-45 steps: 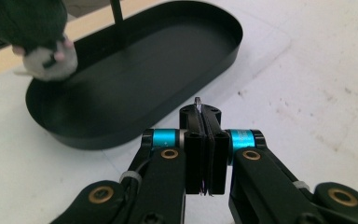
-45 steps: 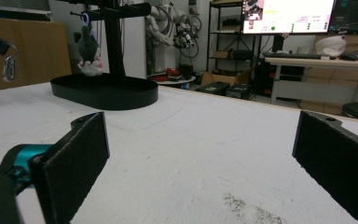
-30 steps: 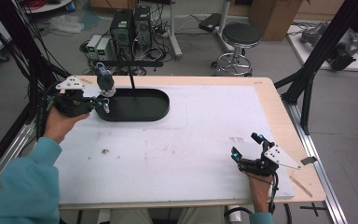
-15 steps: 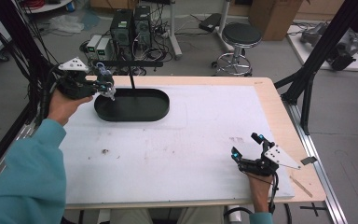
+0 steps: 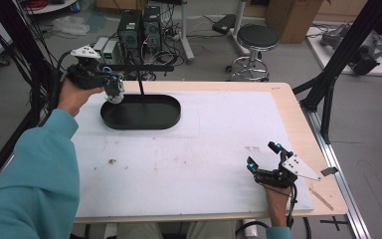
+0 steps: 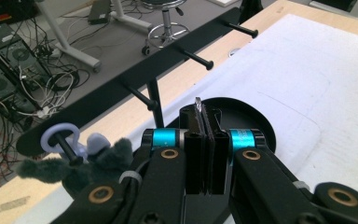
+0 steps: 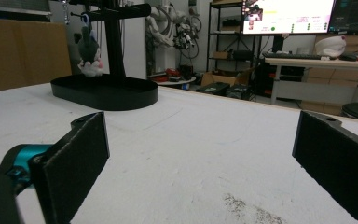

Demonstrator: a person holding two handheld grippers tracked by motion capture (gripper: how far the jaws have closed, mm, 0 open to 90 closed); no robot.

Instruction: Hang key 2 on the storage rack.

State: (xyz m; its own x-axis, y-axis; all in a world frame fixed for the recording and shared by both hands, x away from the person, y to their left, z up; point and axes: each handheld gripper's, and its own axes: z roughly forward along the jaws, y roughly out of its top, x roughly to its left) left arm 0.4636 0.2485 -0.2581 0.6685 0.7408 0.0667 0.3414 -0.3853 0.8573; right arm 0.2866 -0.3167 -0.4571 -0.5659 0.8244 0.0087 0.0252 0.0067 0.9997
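A black stand has an oval base [image 5: 144, 117] and a bar with pegs [image 6: 121, 91] on a post. A grey and white plush charm [image 5: 114, 91] hangs at the bar's left end, its lavender ring [image 6: 58, 136] around a peg. The plush [image 7: 89, 49] also shows far off in the right gripper view. My left gripper [image 5: 110, 79] is raised beside the plush at the bar. Its jaws [image 6: 204, 112] are shut, with a thin silvery piece [image 6: 197, 101] sticking up between the tips. My right gripper [image 5: 263, 155] rests on the mat near the front right, open [image 7: 200, 154] and holding nothing.
A white mat [image 5: 219, 129] covers the wooden table [image 5: 298, 114]. Behind the table stand computers with cables [image 5: 139, 25] and a stool [image 5: 256, 40]. A black frame leg [image 5: 328, 84] rises at the table's right edge. A small dirt speck [image 5: 112, 161] lies front left.
My left hand has risen and moved back, from the base's left end up to the bar, carrying the plush with it. The right gripper has stayed still.
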